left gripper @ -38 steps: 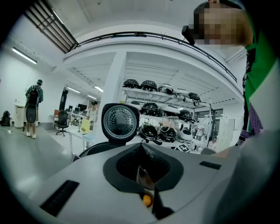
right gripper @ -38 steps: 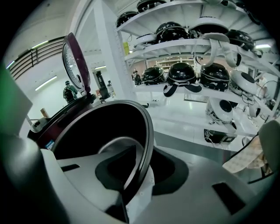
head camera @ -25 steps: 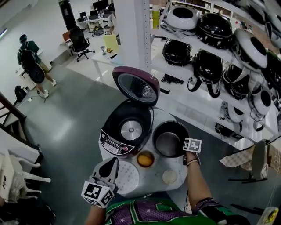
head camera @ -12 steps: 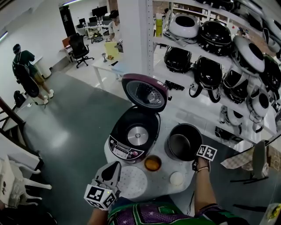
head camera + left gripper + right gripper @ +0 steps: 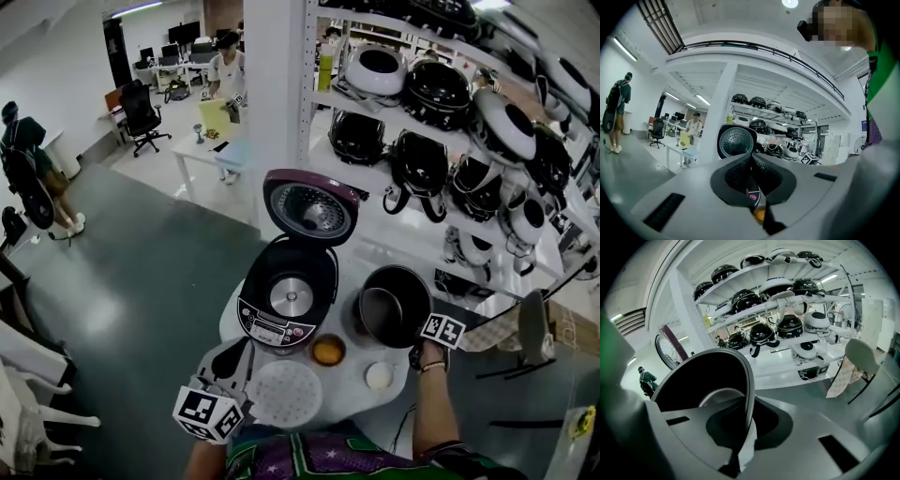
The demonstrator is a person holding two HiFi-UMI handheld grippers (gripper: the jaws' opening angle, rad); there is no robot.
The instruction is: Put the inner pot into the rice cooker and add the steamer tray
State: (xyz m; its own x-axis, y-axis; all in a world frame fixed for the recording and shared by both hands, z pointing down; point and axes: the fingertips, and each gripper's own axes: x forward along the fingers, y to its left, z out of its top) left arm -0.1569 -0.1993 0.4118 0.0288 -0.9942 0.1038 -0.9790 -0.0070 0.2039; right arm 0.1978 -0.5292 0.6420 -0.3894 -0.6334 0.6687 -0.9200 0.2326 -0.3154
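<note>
**Inner pot lifted at the right side of the table; not yet in the cooker**

1. The right gripper (image 5: 743,430) is clenched on the rim of the inner pot (image 5: 392,305). The right gripper view shows the metal rim running between the jaws.
2. A second ago the pot stood upright on the table (image 5: 349,373), just right of the rice cooker (image 5: 289,302). It now hangs tilted at the table's right edge, with its mouth turned toward the cooker. It appears clear of the table top, and it is still beside the cooker body, not in it.
3. The left gripper (image 5: 244,352) has its jaws clenched together with nothing between them. It hovers at the near left edge of the table, by the cooker's control panel, much as before.
4. The cooker's lid (image 5: 311,206) stands open as in the earlier frames, and its cavity holds no pot.
5. The steamer tray (image 5: 284,395), a white perforated disc, lies flat at the near edge and has not moved.
6. An orange bowl (image 5: 328,351) sits between the cooker and the near edge. A small white round item (image 5: 379,376) lies near the right edge.
</note>
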